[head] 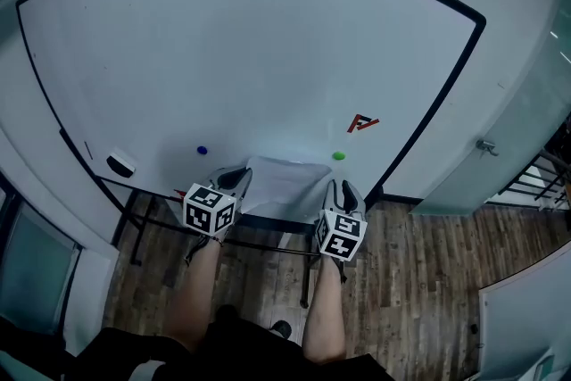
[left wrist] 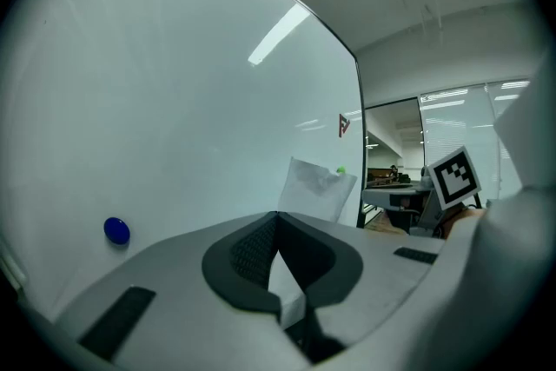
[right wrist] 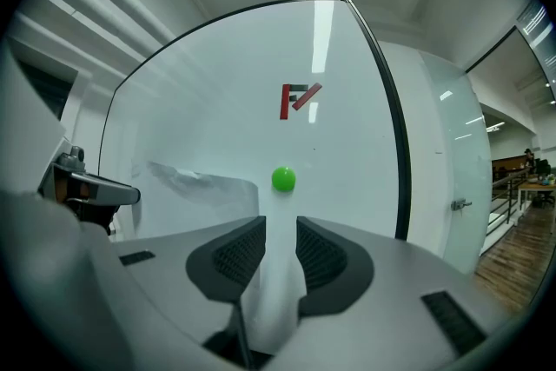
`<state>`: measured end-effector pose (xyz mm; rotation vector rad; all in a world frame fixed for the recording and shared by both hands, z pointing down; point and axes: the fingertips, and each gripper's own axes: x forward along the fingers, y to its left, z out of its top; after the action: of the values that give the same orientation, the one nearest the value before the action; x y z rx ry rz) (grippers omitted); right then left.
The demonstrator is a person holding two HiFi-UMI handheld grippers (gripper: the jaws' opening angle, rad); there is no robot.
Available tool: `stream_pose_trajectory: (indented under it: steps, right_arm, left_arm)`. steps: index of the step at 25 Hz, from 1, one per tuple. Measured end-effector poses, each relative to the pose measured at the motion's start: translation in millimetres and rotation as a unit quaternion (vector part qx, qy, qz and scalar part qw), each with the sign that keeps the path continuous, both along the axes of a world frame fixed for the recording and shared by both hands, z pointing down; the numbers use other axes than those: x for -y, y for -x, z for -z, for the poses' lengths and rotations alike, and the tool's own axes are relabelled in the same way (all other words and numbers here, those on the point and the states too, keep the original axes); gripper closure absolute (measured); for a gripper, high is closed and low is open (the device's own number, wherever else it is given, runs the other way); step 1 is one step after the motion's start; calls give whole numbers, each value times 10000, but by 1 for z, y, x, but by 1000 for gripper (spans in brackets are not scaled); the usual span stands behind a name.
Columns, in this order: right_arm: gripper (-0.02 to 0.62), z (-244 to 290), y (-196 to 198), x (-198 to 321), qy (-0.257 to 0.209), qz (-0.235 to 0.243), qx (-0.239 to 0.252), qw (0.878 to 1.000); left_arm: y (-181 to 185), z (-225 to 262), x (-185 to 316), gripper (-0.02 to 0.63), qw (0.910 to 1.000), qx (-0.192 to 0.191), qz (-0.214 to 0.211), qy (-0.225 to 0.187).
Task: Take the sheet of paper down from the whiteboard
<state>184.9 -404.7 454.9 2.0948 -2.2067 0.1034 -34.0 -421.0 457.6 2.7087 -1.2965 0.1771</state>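
The white sheet of paper [head: 285, 183] hangs crumpled in front of the whiteboard's [head: 250, 58] lower edge, stretched between my two grippers. My left gripper [head: 239, 178] is shut on the sheet's left edge; in the left gripper view its pads meet over the paper [left wrist: 317, 187]. My right gripper [head: 346, 192] is at the sheet's right edge. There the paper [right wrist: 200, 187] runs between the pads, which stand visibly apart. A green magnet [head: 338, 156] sits on the board just above the sheet's right corner. A blue magnet [head: 202, 151] sits on the board to the left.
A red logo [head: 362, 123] marks the board's lower right, and an eraser [head: 120, 164] rests at its lower left. The board's stand legs [head: 143, 227] reach onto the wooden floor. A glass door with a handle [head: 486, 146] is at the right.
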Motion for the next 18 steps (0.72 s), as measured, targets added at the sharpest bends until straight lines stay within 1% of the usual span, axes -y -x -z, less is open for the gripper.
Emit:
stream_pose_trajectory:
  steps: [3,8,18]
  right_arm:
    - [493,-4,2,-7,42,67,59,10000]
    - [529,-7,9,-22,86,178,-10,9998]
    - [560,-18,17,-41,239,357,-23,9991]
  left_arm:
    - [1,-2,-9,586,10000,-53,-21,16]
    - [10,-9,-22,586,9998,-138,105,99]
    - [26,-18,-40,586,9991,-213,293,217]
